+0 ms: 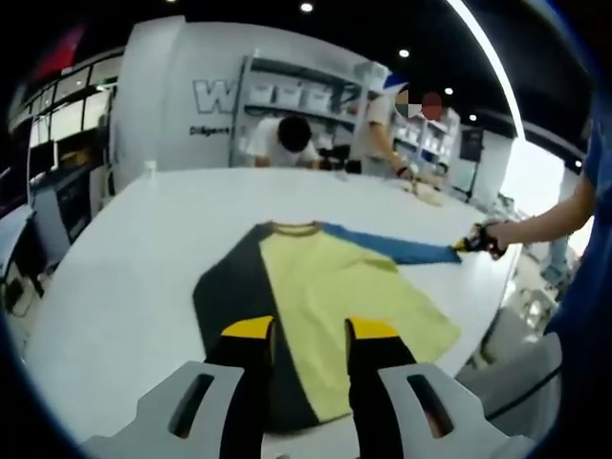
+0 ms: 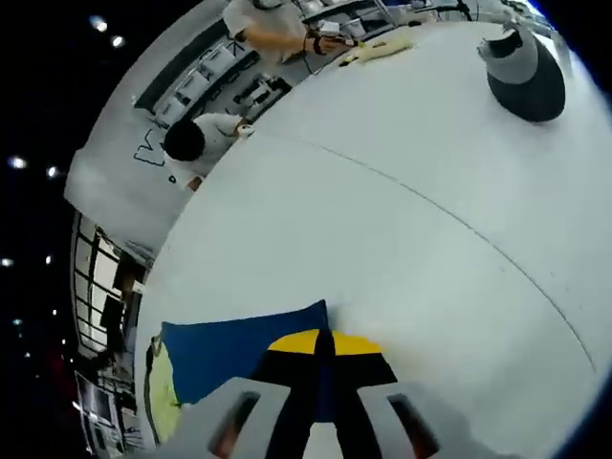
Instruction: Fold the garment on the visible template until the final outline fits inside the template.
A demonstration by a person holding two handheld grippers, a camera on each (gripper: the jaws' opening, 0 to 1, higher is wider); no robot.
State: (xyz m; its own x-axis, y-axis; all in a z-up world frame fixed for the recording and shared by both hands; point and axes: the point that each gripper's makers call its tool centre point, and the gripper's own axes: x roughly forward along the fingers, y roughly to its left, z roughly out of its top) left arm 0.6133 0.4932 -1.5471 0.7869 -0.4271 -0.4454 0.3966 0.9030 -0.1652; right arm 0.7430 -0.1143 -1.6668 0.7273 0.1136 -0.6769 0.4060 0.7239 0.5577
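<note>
A yellow garment [image 1: 335,287] lies flat on the white table [image 1: 124,277], collar [image 1: 292,228] at the far end. A dark panel [image 1: 229,287] runs along its left side; I cannot tell whether it is part of the garment or a mat beneath it. The blue sleeve [image 1: 392,246] is stretched out to the right, where my right gripper [image 1: 475,239] holds its end. In the right gripper view that gripper [image 2: 320,344] is shut on the blue sleeve [image 2: 239,349], with the yellow body [image 2: 163,382] behind it. My left gripper [image 1: 311,330] stands open over the garment's near hem.
A person's arm [image 1: 550,218] holds the right gripper at the table's right edge. Two people [image 1: 287,139] work at the table's far side, in front of shelves. A dark grey rounded object [image 2: 524,72] sits far off on the table [image 2: 402,249].
</note>
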